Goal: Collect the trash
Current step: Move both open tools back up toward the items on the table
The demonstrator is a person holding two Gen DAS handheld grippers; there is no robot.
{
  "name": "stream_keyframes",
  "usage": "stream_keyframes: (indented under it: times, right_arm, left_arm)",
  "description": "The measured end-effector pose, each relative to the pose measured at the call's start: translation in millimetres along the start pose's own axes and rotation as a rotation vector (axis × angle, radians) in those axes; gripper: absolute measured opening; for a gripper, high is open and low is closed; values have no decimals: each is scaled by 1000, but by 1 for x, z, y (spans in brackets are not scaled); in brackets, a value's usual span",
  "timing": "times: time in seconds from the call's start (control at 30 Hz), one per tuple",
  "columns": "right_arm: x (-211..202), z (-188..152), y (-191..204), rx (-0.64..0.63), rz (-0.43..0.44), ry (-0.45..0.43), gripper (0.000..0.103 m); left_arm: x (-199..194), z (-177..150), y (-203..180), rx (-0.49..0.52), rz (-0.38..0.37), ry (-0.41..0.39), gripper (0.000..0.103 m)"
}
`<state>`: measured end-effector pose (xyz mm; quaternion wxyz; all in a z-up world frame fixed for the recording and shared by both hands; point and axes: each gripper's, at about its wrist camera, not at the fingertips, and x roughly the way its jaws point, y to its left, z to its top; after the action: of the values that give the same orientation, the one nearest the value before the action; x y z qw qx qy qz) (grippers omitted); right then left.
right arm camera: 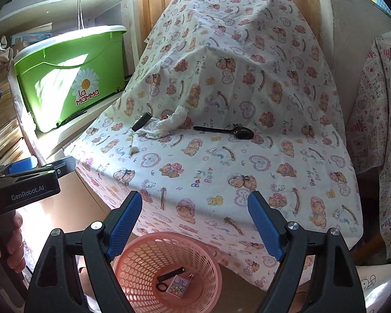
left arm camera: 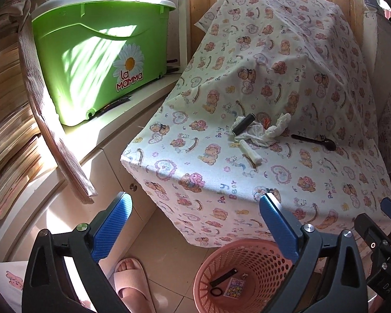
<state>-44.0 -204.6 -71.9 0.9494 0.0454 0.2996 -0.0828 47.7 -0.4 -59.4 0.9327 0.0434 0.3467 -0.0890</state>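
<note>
The left gripper (left arm camera: 195,224) is hanging above the pink perforated plastic basket (left arm camera: 250,268) with its jaws standing wide apart and nothing between them. The right gripper (right arm camera: 195,224) is hovering just beside it, over the same basket (right arm camera: 143,263), its jaws also spread apart and empty.

Inside the basket a flat black stick (right arm camera: 170,274), a small black ring (right arm camera: 161,287) and a small colourful square packet (right arm camera: 178,289) are lying on the bottom.

Behind the basket, the surface draped in a white cloth printed with teddy bears (right arm camera: 221,172) is carrying the remaining trash: a black cylindrical tube (left arm camera: 243,124) is resting against a crumpled white tissue (left arm camera: 267,130), a small white tube (left arm camera: 250,154) is lying just in front of them, and a black plastic spoon (right arm camera: 224,131) is lying apart to the right.

A green plastic tub with a daisy sticker (left arm camera: 96,62) is sitting on a white cabinet to the left. A foot in a pink slipper (left arm camera: 133,281) is standing on the tiled floor beside the basket.
</note>
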Motion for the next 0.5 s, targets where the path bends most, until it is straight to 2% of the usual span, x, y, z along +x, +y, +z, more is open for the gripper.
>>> stream_keyframes:
  times: [0.17, 0.27, 0.33, 0.4, 0.5]
  right_arm:
    - [4, 3, -2, 12, 2, 12, 85]
    - [3, 12, -6, 12, 19, 0, 85]
    - [4, 24, -12, 16, 33, -9, 85]
    - [7, 38, -26, 64, 71, -3, 85]
    - [15, 57, -51, 156, 107, 34, 85]
  left_arm:
    - [4, 0, -5, 19, -15, 12, 97]
    - [12, 9, -12, 31, -64, 50, 97]
    - [18, 18, -19, 58, -50, 74, 95]
    - [23, 27, -24, 86, -29, 76, 89]
    - [29, 36, -28, 86, -82, 101, 86]
